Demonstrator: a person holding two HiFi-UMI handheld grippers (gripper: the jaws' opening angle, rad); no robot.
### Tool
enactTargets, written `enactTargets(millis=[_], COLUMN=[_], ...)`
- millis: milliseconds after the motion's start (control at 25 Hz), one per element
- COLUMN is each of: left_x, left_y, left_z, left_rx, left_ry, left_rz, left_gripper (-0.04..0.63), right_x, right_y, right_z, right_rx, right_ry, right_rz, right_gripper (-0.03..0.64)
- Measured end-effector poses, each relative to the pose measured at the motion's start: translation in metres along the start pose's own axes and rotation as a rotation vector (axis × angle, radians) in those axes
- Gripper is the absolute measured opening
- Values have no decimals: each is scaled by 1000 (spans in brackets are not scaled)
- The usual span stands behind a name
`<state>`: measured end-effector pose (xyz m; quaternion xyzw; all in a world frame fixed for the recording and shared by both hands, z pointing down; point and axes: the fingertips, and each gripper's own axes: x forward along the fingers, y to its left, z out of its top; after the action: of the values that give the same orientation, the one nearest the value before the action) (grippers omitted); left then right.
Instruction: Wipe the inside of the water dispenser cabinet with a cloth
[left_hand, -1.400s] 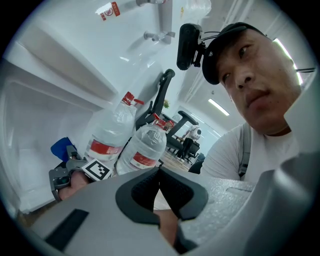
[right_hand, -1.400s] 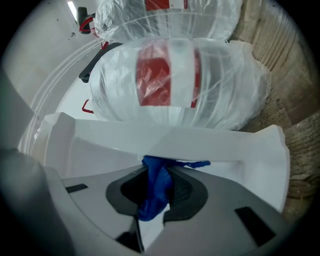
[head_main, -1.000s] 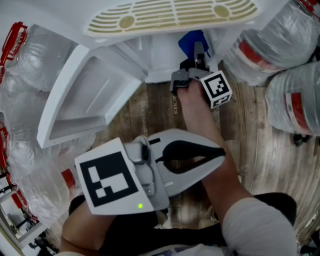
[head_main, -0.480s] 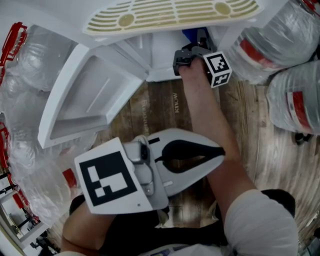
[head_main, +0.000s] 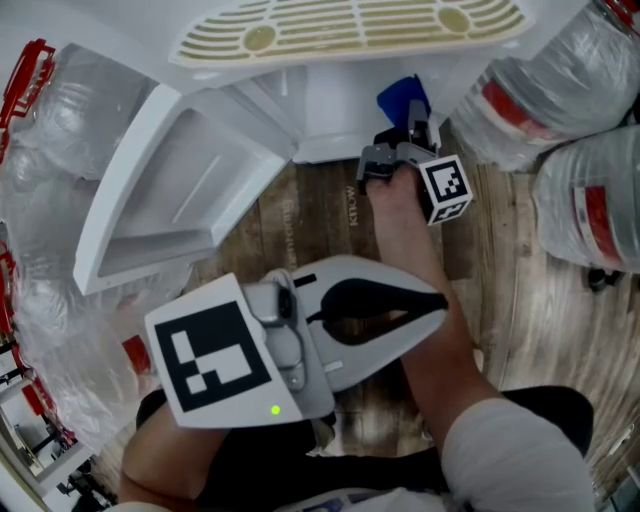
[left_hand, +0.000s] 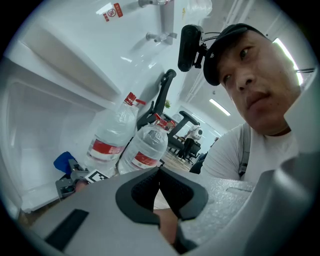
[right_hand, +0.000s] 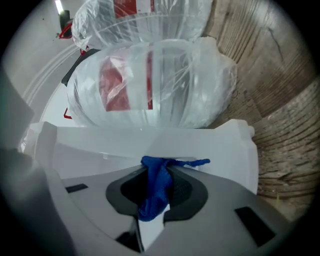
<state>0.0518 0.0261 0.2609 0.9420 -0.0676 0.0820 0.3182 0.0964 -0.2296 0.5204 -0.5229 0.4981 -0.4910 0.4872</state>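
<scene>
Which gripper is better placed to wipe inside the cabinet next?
Right. The right gripper holds the blue cloth at the cabinet opening; the left gripper is shut, empty, held back.

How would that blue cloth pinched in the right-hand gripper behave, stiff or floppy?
Probably floppy: the blue cloth bunches and droops between the right gripper's closed jaws, with a thin tail trailing sideways. It is likely light, since a small pinch holds it. Its knitted-looking texture suggests it grips rather than slips, dragging softly across the white cabinet edge.
</scene>
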Motion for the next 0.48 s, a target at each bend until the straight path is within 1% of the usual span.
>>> enactTargets(millis=[120,240,360,440,480], left_x=[1,3,5,5,5], left_y=[0,-1,0,0,0], left_z=[-1,-2,-1,0,1], left_rx=[6,3,2,1,2], left_ry=[3,8,5,1,3], left_rz=[-2,-7,-8,-5,-4], left_gripper=[2,3,3,3,3], right_x=[-13,-12,11,31,41], right_y=[-4,-5,7,14,15], right_z=[1,-6,-19,-25,-27], right_rx=[25,0,4,35,53], right_ry=[-3,23,54,54,53], right_rz=[8,1,28,47,41], right_gripper=[67,66,66,66,66])
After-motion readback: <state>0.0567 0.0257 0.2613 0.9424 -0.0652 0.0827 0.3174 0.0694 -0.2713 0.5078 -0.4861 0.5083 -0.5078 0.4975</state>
